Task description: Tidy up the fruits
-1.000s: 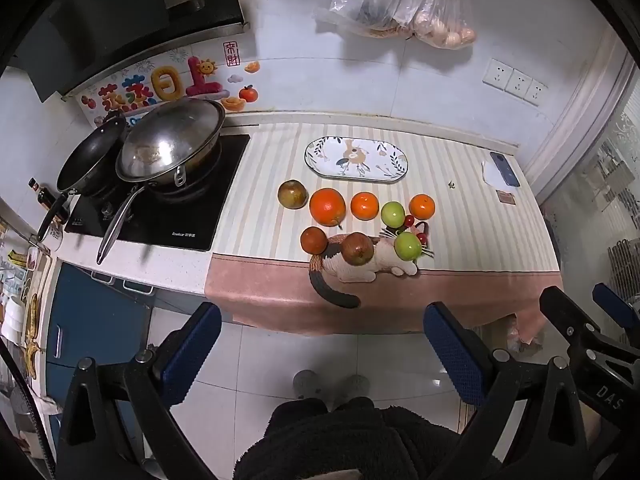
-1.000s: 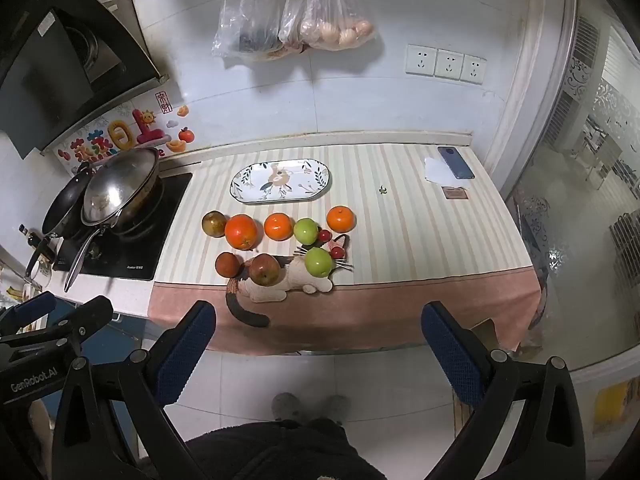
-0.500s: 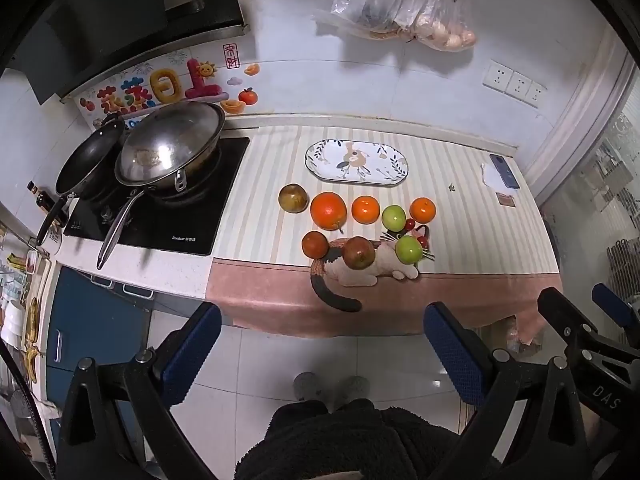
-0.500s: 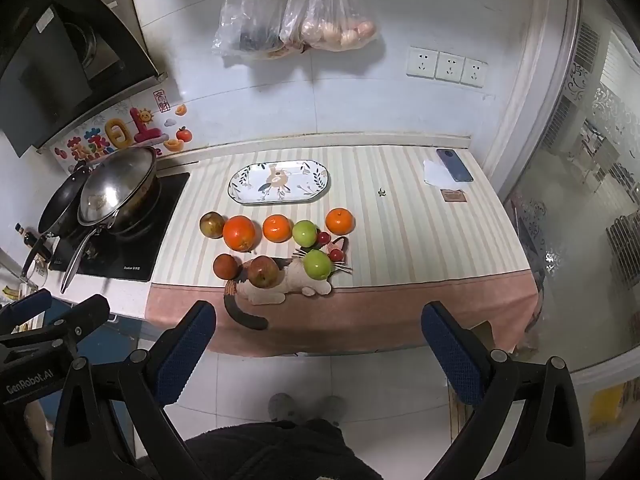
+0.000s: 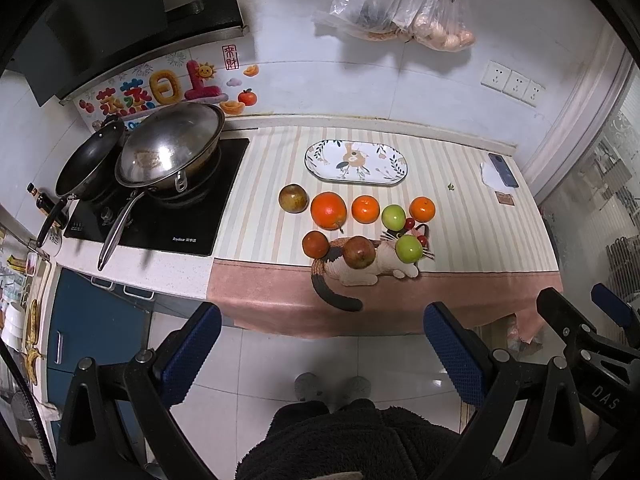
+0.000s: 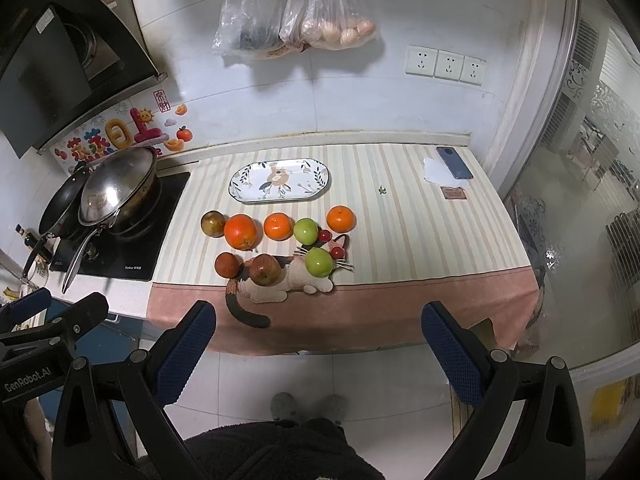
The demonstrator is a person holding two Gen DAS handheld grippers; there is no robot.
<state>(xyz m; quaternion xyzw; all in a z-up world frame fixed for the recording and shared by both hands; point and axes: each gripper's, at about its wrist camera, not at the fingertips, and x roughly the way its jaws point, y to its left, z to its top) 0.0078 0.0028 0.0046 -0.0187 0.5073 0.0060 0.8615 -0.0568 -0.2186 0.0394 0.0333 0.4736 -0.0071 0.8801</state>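
Left gripper [image 5: 318, 346] wide open above floor | oranges [image 5: 328, 210], green apples [image 5: 393, 217] on striped counter [image 5: 460, 216] | empty oval plate [image 5: 355, 159] behind | wok [image 5: 170, 148] at left

Counter: stove [image 5: 160, 216] at left with two pans [image 5: 168, 148] on it. Plate [image 5: 356, 160] at rear centre. Before the plate, a row of five fruits [image 5: 329, 211]. Nearer the front edge, three more fruits [image 5: 360, 252] on and beside a cat-shaped mat [image 5: 360, 272]. Phone [image 6: 454, 162] at rear right. Bags [image 6: 296, 16] on wall above.
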